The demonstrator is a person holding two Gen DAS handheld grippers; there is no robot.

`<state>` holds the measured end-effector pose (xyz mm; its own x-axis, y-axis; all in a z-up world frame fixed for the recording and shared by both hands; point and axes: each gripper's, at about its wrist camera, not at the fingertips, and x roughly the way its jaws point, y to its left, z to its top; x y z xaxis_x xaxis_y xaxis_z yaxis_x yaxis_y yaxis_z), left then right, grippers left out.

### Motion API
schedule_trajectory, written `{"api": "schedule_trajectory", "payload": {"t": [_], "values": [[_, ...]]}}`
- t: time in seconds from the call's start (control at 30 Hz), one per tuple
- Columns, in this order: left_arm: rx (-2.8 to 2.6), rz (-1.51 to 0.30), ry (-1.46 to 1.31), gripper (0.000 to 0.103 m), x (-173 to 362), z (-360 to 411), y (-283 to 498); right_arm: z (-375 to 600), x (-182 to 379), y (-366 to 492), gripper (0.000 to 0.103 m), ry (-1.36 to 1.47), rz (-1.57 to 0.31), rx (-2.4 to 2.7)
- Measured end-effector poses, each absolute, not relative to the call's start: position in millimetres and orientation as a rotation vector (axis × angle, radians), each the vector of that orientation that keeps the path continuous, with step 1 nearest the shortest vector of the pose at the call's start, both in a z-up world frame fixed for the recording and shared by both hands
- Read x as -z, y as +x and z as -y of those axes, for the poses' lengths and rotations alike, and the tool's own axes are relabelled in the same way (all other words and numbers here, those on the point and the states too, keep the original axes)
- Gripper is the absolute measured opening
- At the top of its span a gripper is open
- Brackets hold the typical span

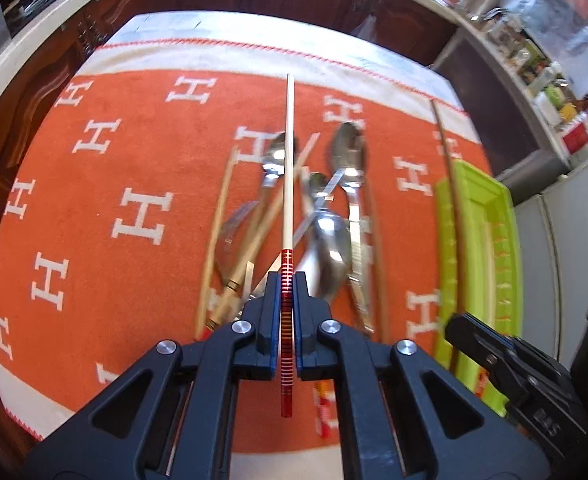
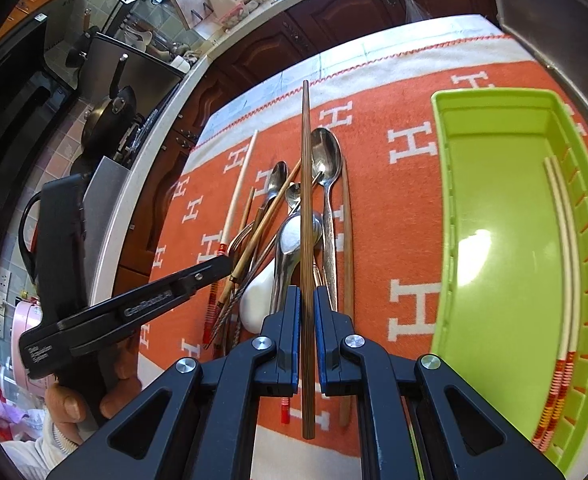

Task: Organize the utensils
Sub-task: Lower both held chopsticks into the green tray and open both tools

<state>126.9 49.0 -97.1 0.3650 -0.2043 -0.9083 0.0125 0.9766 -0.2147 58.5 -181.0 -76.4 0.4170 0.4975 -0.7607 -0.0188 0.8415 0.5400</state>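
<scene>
Orange cloth (image 2: 374, 208) with white H letters covers the table, and on it a loose heap of utensils (image 2: 289, 240) lies in the middle: steel spoons, a fork, a white spoon and several chopsticks crossing one another. A green tray (image 2: 442, 184) sits to the right of the heap, with two pale chopsticks (image 2: 562, 240) already laid along its far-right side.

Each tool holds one stick above the heap. The left gripper (image 1: 287, 300) is clamped on a pale chopstick (image 1: 289, 168) by its red-banded end, the long shaft pointing away. The right gripper (image 2: 308, 320) has a brown wooden chopstick (image 2: 306, 200) between its jaws; a thin gap shows on both sides of the stick, so I cannot tell how firmly it is held.

The likeliest trouble is the brown stick slipping or swinging as it travels toward the tray, if that grip is loose. Both sticks reach far past the fingers, so a low or sweeping move could catch a tip on the heap and scatter it, or strike the tray's near wall. The two tools are near each other, so the sticks may cross and knock.
</scene>
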Motion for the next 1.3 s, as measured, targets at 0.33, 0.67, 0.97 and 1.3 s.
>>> {"api": "schedule_trajectory", "payload": {"t": [0.33,0.67,0.97,1.3], "values": [[0.387,-1.141,-0.069,0.003,55.7,43.9,82.8,236.8,51.8,13.3,0.006,0.467,-1.072,-0.191],[0.480,-1.221,-0.015,0.003,73.1,127.6,65.5,299.1,64.5,-25.8,0.006,0.444,-1.115,-0.055],[0.491,-1.274,0.035,0.010,87.3,133.2,55.4,327.0,72.0,-35.8,0.019,0.436,-1.109,0.009],[0.428,-1.224,0.015,0.032,74.6,106.2,49.3,302.4,64.0,-38.3,0.019,0.420,-1.100,0.001]]}}
